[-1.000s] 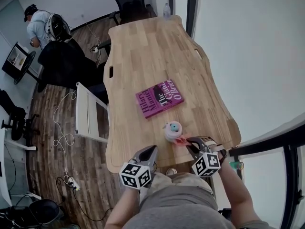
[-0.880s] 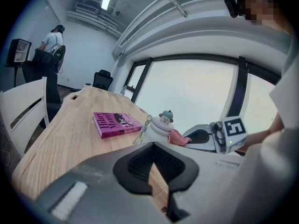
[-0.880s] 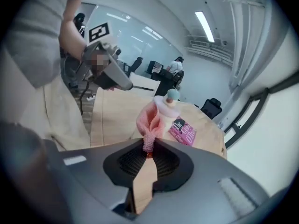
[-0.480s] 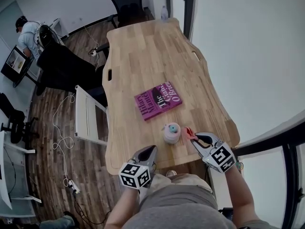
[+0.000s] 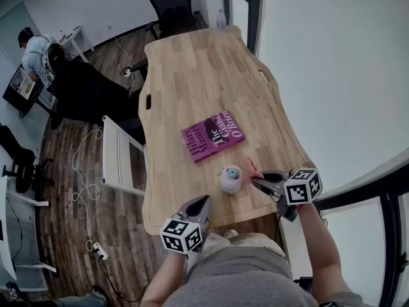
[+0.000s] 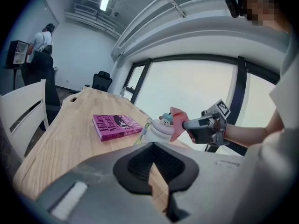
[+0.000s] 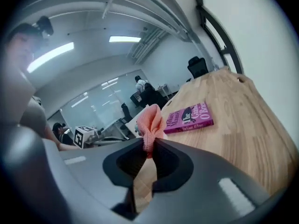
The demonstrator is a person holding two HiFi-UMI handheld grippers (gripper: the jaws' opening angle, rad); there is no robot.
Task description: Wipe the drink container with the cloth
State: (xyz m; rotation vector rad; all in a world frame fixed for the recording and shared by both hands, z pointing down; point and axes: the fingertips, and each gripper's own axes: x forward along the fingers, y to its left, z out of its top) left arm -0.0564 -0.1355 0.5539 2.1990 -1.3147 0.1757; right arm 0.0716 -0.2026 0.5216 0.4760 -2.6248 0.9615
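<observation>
Drink container (image 5: 231, 178): stood upright on bench (image 5: 192, 75) near front edge (purple book (image 5: 213, 135) behind).
Cloth (image 7: 152, 120): pink, clamped in R gripper (image 5: 255, 182) fingers (image 7: 125, 164), held just beside container top.
L gripper (image 5: 202, 203): fingers closed together, empty, held at bench edge.

The cup (image 5: 231, 178) stands just beside the tips of your right claw (image 5: 255, 182), with the pinched cloth (image 5: 251, 169) in the narrow gap between them. Beyond the cup the book (image 5: 213, 135) lies flat; past it the table (image 5: 192, 69) is bare. Between your left claw (image 5: 202, 203) and the cup is open wood. A white chair (image 5: 118, 152) flanks the table outside that claw.
</observation>
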